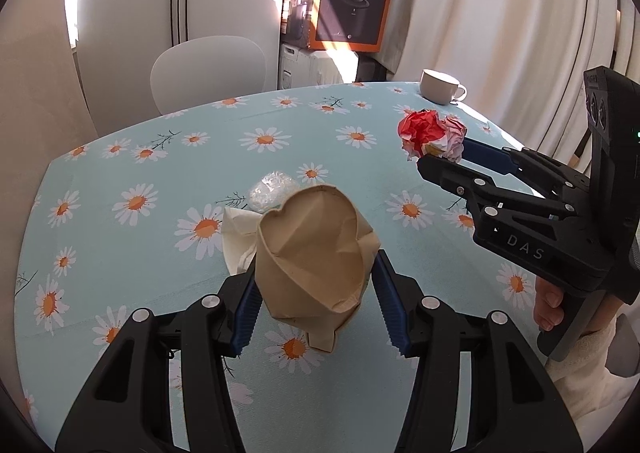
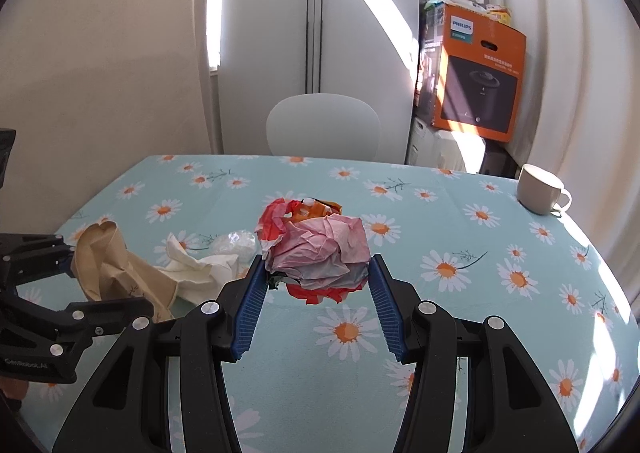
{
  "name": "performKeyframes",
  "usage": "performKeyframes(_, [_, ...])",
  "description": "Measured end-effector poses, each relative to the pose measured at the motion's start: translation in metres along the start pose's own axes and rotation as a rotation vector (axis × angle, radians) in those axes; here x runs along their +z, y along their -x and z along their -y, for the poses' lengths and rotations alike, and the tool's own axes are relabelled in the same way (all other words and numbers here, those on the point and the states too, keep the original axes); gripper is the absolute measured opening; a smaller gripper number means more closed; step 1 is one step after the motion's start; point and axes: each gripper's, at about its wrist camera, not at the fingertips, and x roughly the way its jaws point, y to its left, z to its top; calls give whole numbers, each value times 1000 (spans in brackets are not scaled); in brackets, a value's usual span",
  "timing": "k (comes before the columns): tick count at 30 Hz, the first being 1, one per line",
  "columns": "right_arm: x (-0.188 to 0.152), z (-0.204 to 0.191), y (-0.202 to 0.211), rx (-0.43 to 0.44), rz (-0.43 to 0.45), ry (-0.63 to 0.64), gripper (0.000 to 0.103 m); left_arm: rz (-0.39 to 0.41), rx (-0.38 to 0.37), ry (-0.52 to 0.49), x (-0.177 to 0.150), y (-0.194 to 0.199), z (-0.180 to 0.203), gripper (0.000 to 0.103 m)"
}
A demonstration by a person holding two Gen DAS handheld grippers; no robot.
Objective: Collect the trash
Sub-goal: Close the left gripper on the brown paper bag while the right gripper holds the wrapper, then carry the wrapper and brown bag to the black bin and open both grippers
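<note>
The left gripper (image 1: 316, 293) has its blue ridged fingers (image 1: 249, 307) clenched on a crumpled brown paper bag (image 1: 316, 249). The bag's open mouth points up, and its bottom hangs between the fingers, over the bench. The bench (image 1: 132, 293) wears a light blue cloth with white and orange daisies.

Just behind the brown bag, a crumpled white paper napkin (image 1: 236, 233) lies on the cloth. A small wad of clear plastic wrap (image 1: 270, 189) lies just beside it, a bit farther back.

The right gripper (image 2: 318, 289) has its blue fingers (image 2: 252, 305) squeezed on a crumpled ball of red, pink and white paper (image 2: 316, 249). The ball sits at the fingertips, and the two pads press it from both sides. From the left wrist camera, that same ball looks lifted a little above the cloth, far off to the right of the brown bag.

A white cup with a handle (image 2: 540, 189) stands upright near the far right corner of the bench, well apart from the trash. A white chair (image 2: 322, 125) stands behind the far edge of the bench. An orange and black cardboard box (image 2: 480, 73) sits on top of other things in the corner, next to pale curtains (image 1: 500, 13).
</note>
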Motion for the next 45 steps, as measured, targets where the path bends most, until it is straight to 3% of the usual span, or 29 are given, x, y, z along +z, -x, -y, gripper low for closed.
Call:
performKeyframes(13, [-32, -19, 35, -36, -24, 17, 49, 20, -14, -37, -27, 17, 8, 53])
performKeyframes(22, [-61, -13, 67, -93, -43, -10, 49, 19, -77, -98, -38, 21, 37, 53])
performKeyframes(30, [-83, 15, 101, -175, -40, -72, 49, 21, -133, -171, -37, 15, 75, 53])
performKeyframes(45, [-129, 92, 176, -364, -23, -200, 49, 24, -280, -366, -34, 3, 186, 53])
